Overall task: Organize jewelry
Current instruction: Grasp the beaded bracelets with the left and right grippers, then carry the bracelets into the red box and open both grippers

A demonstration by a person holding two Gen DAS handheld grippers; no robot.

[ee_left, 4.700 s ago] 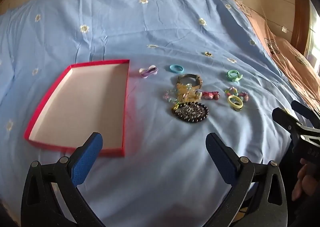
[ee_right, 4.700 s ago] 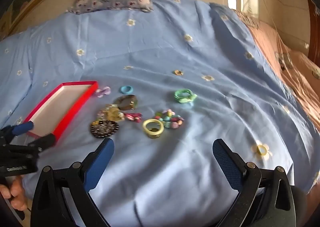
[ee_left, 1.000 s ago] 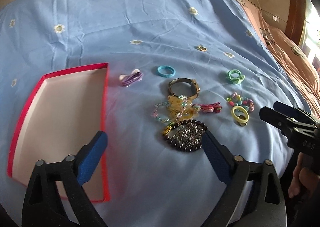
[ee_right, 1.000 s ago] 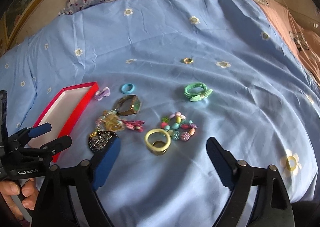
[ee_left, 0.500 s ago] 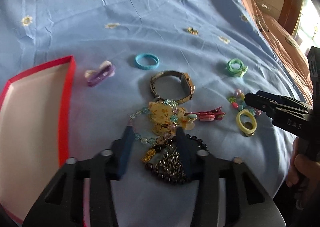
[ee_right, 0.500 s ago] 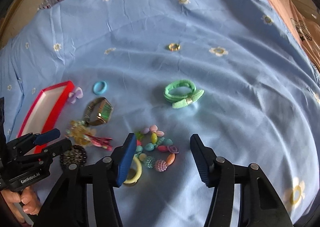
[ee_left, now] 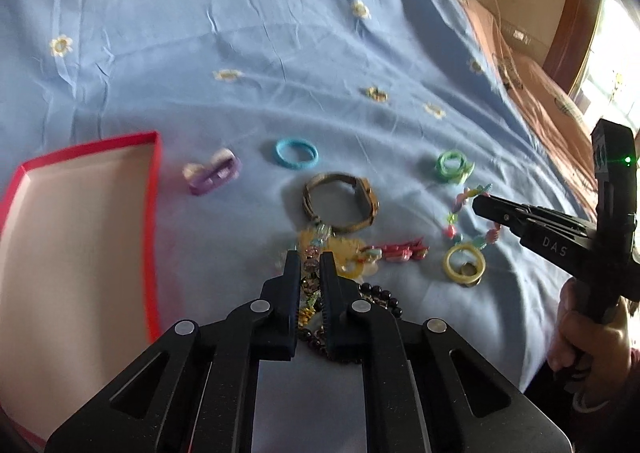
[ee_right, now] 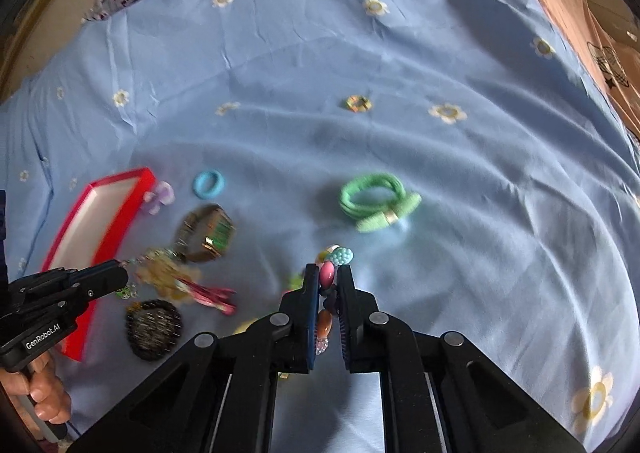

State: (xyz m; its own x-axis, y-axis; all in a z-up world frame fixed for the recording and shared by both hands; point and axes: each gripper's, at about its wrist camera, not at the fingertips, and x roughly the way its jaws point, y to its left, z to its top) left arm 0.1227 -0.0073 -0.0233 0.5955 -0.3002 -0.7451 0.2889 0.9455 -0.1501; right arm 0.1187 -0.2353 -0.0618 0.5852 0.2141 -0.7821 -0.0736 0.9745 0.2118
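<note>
Two tongs work low over the blue bedsheet [ee_left: 280, 53]. Left tongs [ee_left: 310, 259] closing, beaded charm bracelet [ee_left: 309, 273] pinched between the pads, beside the black bead piece [ee_left: 376, 293]. Right tongs [ee_right: 329, 271] clamped on the pastel bead bracelet [ee_right: 326, 277]. Red tray [ee_left: 154, 213] lies left of the pile; watch [ee_left: 344, 205], blue ring [ee_left: 296, 153], green hair tie [ee_right: 376, 205] rest apart on the sheet.

Bed sheet [ee_right: 460, 173]: matt creased cloth. Tray [ee_left: 154, 189]: matt red cardboard. Watch [ee_left: 340, 205]: shiny metal. Bead bracelet [ee_right: 340, 256]: glossy plastic. Green hair tie [ee_right: 376, 201]: ribbed fabric.
</note>
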